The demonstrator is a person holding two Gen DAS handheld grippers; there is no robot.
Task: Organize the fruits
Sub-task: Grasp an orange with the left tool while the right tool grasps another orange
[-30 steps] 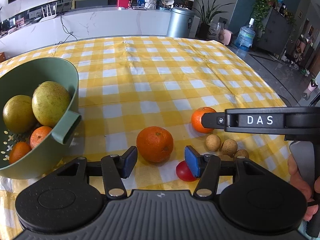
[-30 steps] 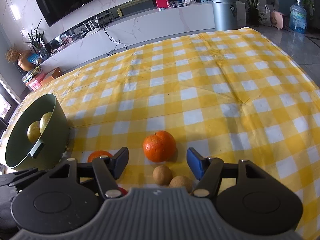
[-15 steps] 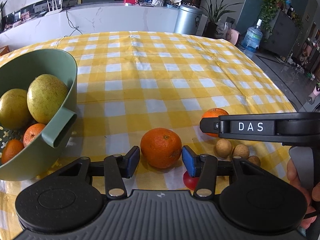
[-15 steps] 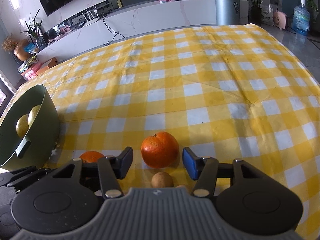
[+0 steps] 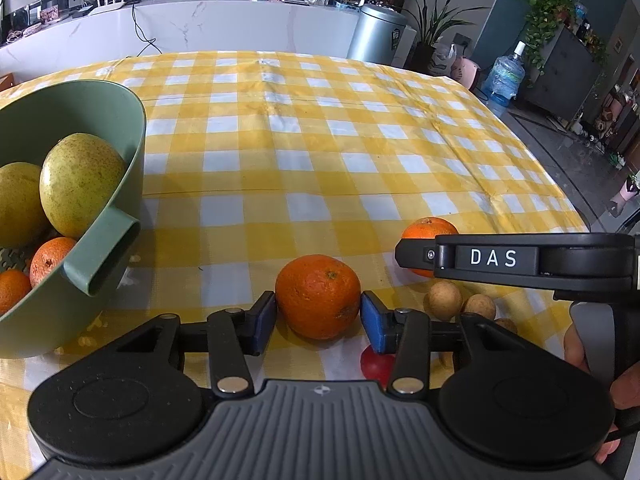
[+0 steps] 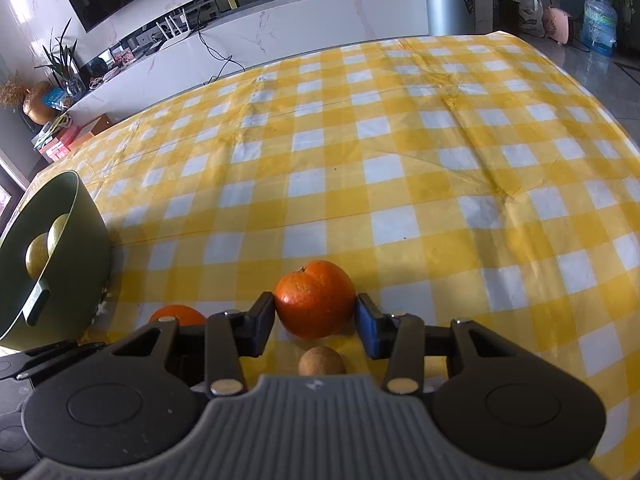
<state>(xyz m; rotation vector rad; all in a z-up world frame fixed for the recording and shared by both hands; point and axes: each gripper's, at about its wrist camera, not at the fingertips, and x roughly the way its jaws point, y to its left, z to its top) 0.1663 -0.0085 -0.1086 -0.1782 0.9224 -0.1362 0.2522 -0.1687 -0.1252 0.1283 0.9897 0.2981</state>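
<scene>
On the yellow checked cloth, a large orange [image 5: 318, 296] sits between the blue pads of my left gripper [image 5: 319, 320]. The jaws are closing and both pads touch its sides. A smaller orange [image 6: 315, 299] lies between the pads of my right gripper [image 6: 315, 312]. Those jaws are closing too, with the pads against the fruit. In the left wrist view the right gripper's finger [image 5: 416, 254] crosses in front of that smaller orange [image 5: 428, 228]. The green bowl [image 5: 134, 148] at the left holds two yellow-green fruits [image 5: 80, 184] and two small oranges [image 5: 50, 258].
Small brown round fruits [image 5: 444, 300] and a red one [image 5: 376, 362] lie close behind the gripper tips; another brown one [image 6: 322, 360] shows under the right gripper. The bowl's handle [image 5: 104, 268] sticks out toward the large orange. The table's right edge [image 5: 560, 200] drops to the floor.
Both pairs of jaws have narrowed from wide apart to the sides of their oranges. Each gripper has edged forward so the fruit sits deeper between the pads.
</scene>
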